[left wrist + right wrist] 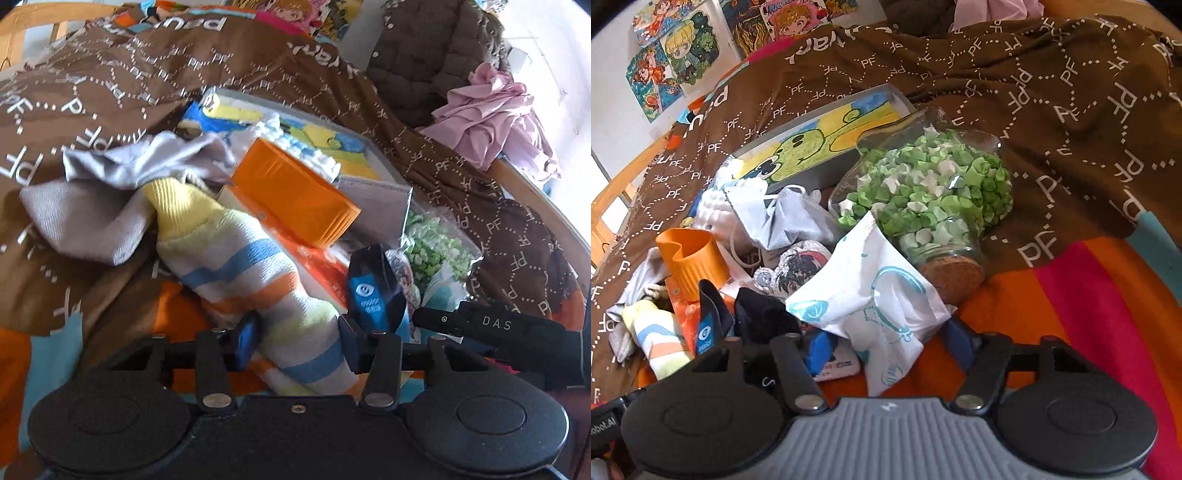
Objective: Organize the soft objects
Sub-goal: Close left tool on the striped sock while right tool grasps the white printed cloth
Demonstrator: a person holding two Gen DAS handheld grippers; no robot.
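Barely started: soft and hard clutter mixed in one heap on brown patterned blanket (295, 74), nothing sorted. Striped yellow-blue-orange knit sock (258, 280) between left gripper (301, 341) pads, jaws narrowed against it at 3 and 9 o'clock. White teal-printed cloth pouch (871, 295) between right gripper (892, 343) fingers, contact unclear, glass jar of green paper stars (931, 192) at 12.

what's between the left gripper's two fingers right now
The toe end of a striped sock in yellow, white, blue and orange lies between the left gripper's fingers, seen in the left wrist view. Whether the pads already press it is unclear.
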